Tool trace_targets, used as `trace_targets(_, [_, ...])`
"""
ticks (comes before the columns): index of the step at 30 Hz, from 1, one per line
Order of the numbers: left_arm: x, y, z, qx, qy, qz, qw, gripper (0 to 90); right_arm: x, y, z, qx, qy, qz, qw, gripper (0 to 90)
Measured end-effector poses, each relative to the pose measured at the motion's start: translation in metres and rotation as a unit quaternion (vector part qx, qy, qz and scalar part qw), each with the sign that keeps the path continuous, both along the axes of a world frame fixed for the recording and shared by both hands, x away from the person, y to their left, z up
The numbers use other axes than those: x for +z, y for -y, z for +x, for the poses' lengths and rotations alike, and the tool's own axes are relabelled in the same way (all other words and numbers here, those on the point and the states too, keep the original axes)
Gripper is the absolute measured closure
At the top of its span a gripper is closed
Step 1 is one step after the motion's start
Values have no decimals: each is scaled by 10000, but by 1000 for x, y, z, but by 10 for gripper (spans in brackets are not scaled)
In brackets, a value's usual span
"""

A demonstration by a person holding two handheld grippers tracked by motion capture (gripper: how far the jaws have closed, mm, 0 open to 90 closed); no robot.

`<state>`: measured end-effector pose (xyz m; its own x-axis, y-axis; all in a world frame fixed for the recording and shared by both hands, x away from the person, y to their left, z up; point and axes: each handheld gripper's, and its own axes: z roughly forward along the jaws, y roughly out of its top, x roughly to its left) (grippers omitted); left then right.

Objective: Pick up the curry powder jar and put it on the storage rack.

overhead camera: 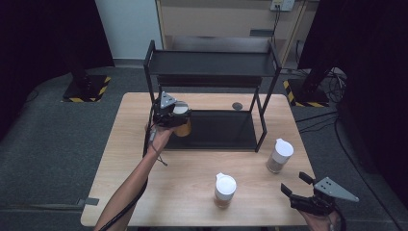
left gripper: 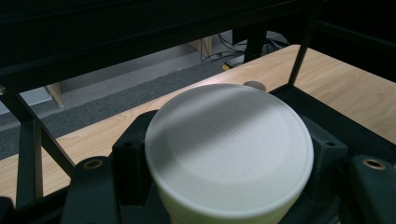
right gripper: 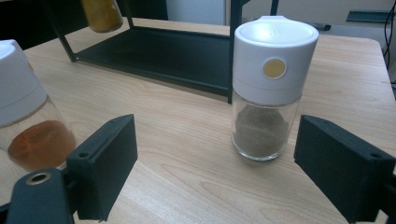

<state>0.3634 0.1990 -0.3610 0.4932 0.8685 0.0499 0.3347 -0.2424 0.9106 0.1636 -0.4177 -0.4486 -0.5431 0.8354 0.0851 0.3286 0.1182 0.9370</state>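
Note:
A black two-tier rack (overhead camera: 211,63) stands at the back of the wooden table (overhead camera: 192,168). My left gripper (overhead camera: 176,113) is shut on a white-lidded jar of yellow powder (overhead camera: 183,128), held just above the left front corner of the lower shelf (overhead camera: 221,130). In the left gripper view the jar's lid (left gripper: 229,154) sits between both jaws, and the jar's bottom (right gripper: 100,14) shows in the right gripper view. My right gripper (overhead camera: 300,188) stands open near the table's front right corner. It points at a jar of grey powder (right gripper: 268,88) a little beyond its jaws.
A third white-lidded jar with orange-brown powder (overhead camera: 225,190) stands near the front middle of the table, left of the right gripper (right gripper: 217,135). The grey-powder jar (overhead camera: 279,155) stands right of the rack's front leg. A small dark round hole (overhead camera: 237,106) lies behind the lower shelf.

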Motion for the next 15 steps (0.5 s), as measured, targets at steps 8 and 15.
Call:
trace_targets(8, [-15, 6, 9, 182, -44, 23, 9998, 326, 0, 1, 0, 20, 2, 21, 10000, 139])
trace_targets(15, [-25, 9, 11, 252, 21, 35, 9997, 327, -1, 2, 0, 33, 6, 41, 10000, 139])
